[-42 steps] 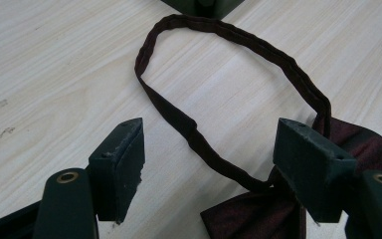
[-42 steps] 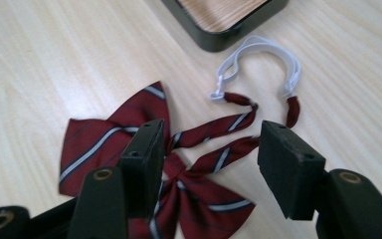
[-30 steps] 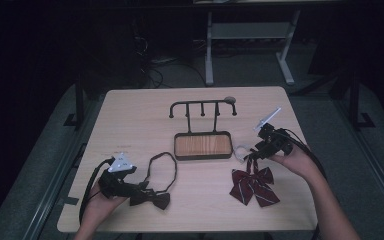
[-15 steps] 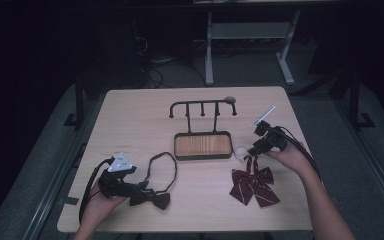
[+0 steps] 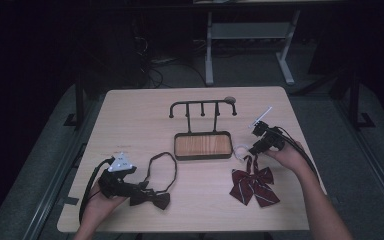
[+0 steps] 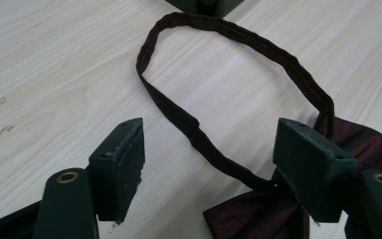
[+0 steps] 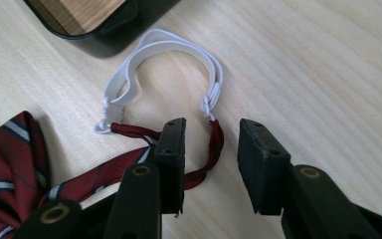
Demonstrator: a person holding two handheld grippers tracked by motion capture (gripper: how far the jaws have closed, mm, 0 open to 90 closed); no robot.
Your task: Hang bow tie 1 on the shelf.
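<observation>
On the bench (image 5: 140,120), the left gripper (image 6: 209,164) is spread over the dark bow tie's (image 5: 150,199) strap loop. The right gripper (image 7: 210,149), jaws apart, straddles the striped bow tie's (image 5: 254,185) red strap, seemingly just above it, near its white elastic loop (image 7: 164,42).

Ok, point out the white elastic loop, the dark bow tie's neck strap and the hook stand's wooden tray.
white elastic loop (image 7: 171,37): right gripper view, top of its arc.
dark bow tie's neck strap (image 6: 238,35): left gripper view, far curve of the loop.
hook stand's wooden tray (image 5: 202,145): high view, middle of the wood panel.
</observation>
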